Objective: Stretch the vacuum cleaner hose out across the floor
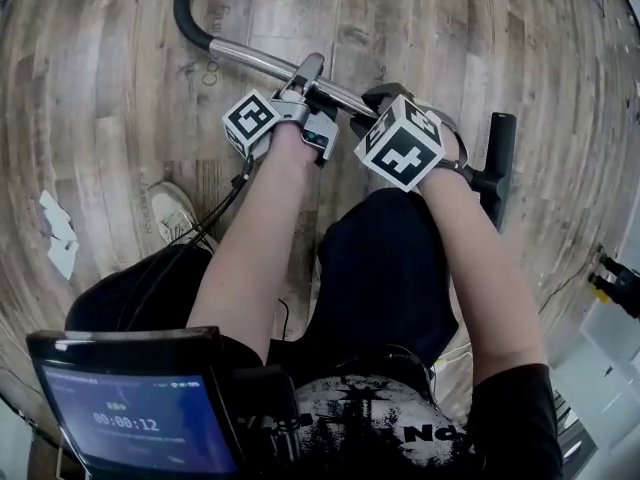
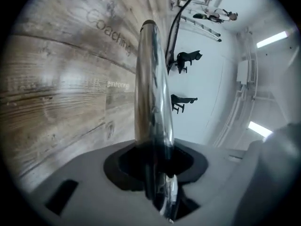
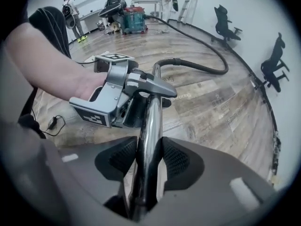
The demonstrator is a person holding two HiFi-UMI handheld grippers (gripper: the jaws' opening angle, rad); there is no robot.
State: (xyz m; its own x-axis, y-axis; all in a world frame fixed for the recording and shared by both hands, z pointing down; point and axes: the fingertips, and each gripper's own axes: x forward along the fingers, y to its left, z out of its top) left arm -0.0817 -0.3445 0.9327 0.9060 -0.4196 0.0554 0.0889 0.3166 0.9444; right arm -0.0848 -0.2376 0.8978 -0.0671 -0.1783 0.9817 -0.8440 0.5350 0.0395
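Note:
A chrome wand tube lies slanted above the wood floor, and both grippers hold it side by side. The left gripper is shut on the tube, which runs up between its dark pads; the same gripper shows clamped on the tube in the right gripper view. The right gripper is shut on the tube just behind it, ribbed pads pressing both sides. The black hose curves off the tube's far end. In the right gripper view the hose snakes back across the floor.
A red and teal vacuum body stands far back by a ladder and a standing person. Two office chairs line the white wall. Paper scraps, a shoe and a tablet are near me.

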